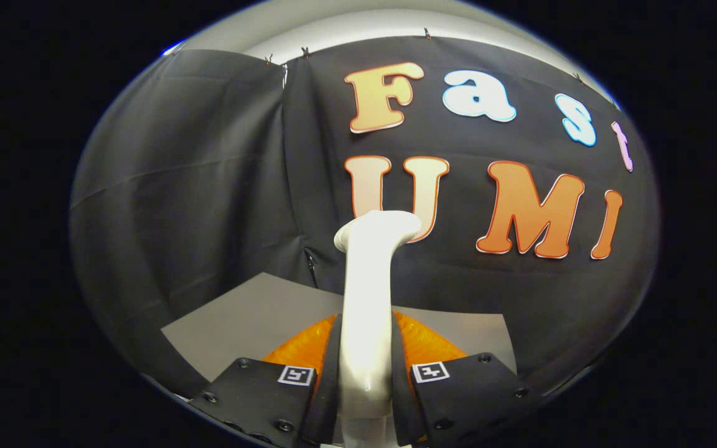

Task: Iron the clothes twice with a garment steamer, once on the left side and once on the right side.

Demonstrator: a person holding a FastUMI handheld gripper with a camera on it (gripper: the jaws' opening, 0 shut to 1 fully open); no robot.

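White plastic fills the gap between the two black fingers (253, 398) of the gripper (365, 386) — this is the handle of the garment steamer (368, 298), a glossy cream-white stem that rises upright from between the fingers and ends in a flared head tilted slightly to the right. Both fingers press against the sides of the stem, one on the left and one on the right, so the tongs are closed on it with no space showing. Each finger carries a small square black-and-white marker on its upper face.

Just beyond the fingers, on either side of the stem, lies the orange garment (424, 342) — a wrinkled, shiny cloth partly hidden by the fingers and the steamer. It rests on a grey table (253, 317) that stretches further to the left and right. Far behind, black cloth (178, 174) hangs as the booth's wall, clipped along its top edge.
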